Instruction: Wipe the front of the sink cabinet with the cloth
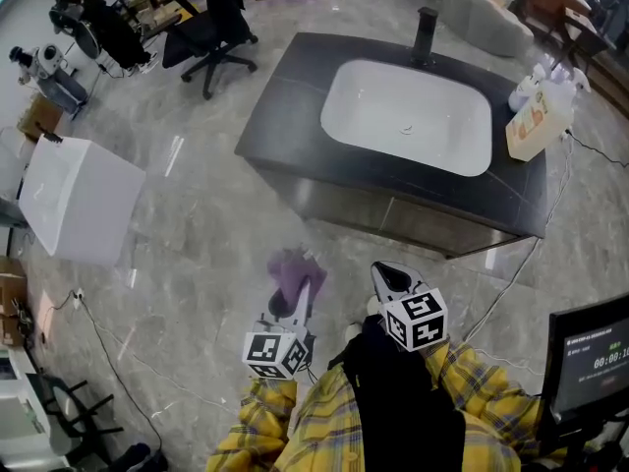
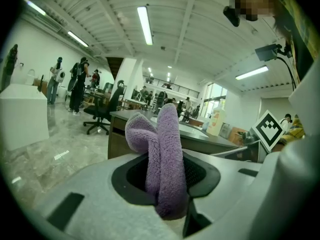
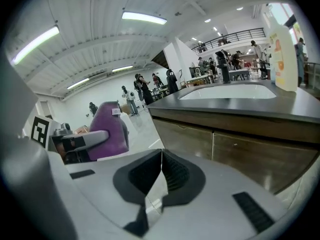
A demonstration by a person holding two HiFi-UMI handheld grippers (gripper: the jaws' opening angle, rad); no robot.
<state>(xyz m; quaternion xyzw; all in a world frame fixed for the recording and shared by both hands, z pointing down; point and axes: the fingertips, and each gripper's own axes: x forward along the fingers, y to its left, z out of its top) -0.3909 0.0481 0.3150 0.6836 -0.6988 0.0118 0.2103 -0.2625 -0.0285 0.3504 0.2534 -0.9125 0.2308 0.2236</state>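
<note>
In the head view I get only a thin strip of the sink cabinet (image 1: pixel 413 219) front, tucked under the countertop (image 1: pixel 285 106). The lower end of the purple cloth (image 2: pixel 165 149) is buried inside the left gripper (image 2: pixel 167 184). The monitor (image 1: pixel 593 357) is cut by the right edge, and its print is too small for me to read.

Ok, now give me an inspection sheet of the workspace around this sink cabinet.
Surface: sink cabinet front, brown panels under a dark countertop; cloth not on it.
Job's things: purple cloth, bunched upright in the left gripper.
Clutter: bottles at the countertop's right end; faucet behind the basin.
Grippers: left gripper jaws shut on the cloth; right gripper jaws together, empty.
Cables: white cable hanging off the cabinet's right corner; floor cable at left.
Surroundings: white box, office chair, monitor, people in the distance.
</note>
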